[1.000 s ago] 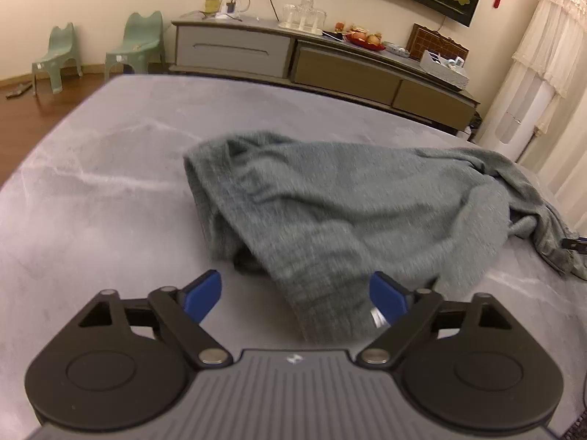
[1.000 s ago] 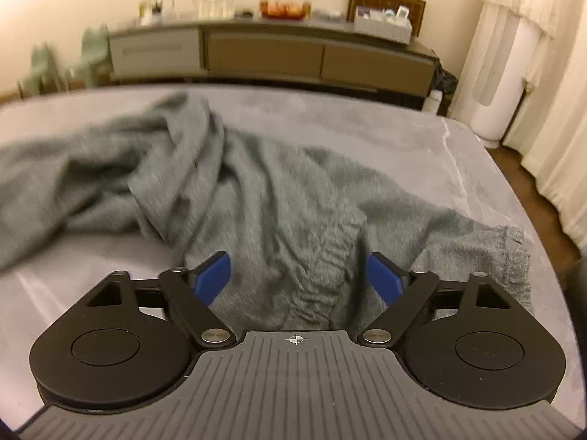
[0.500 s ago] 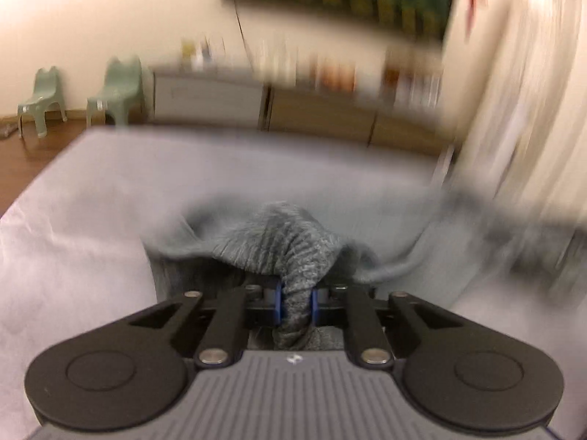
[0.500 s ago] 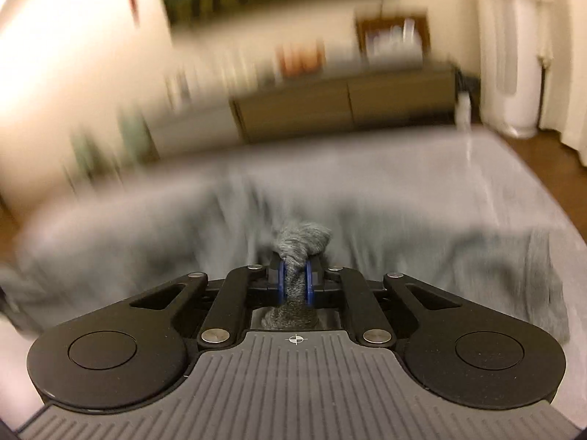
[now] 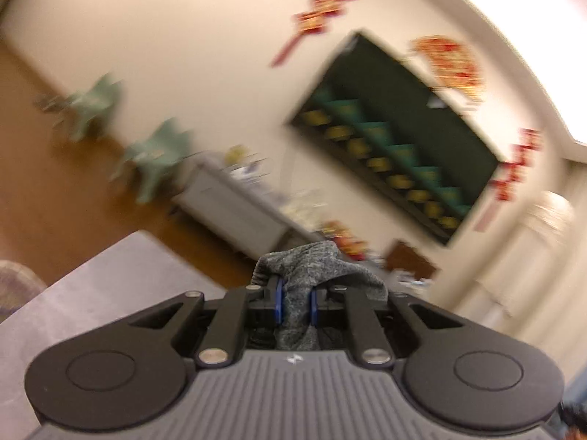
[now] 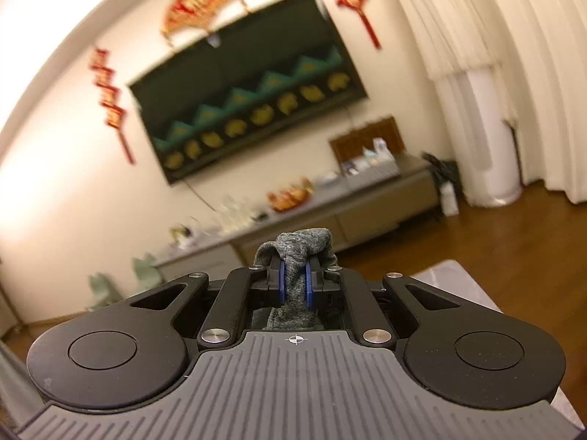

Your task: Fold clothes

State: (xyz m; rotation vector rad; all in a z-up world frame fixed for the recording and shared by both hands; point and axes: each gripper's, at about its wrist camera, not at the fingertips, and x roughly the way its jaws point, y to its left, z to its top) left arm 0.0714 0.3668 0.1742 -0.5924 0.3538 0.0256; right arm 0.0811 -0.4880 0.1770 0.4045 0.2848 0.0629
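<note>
Between the blue pads of the left gripper [image 5: 295, 306], a bunched fold of grey knit cloth [image 5: 312, 260] is pinched tight, its tip poking out past the fingers. Same story at the right gripper [image 6: 294, 286]: clamped on the cloth [image 6: 299, 245], heathered and crumpled. Both point up at the far wall, table [image 5: 95, 278] low and near.

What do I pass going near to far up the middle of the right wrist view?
Right gripper shut on grey garment → sideboard → dark wall panel → red-gold fan decoration.
</note>
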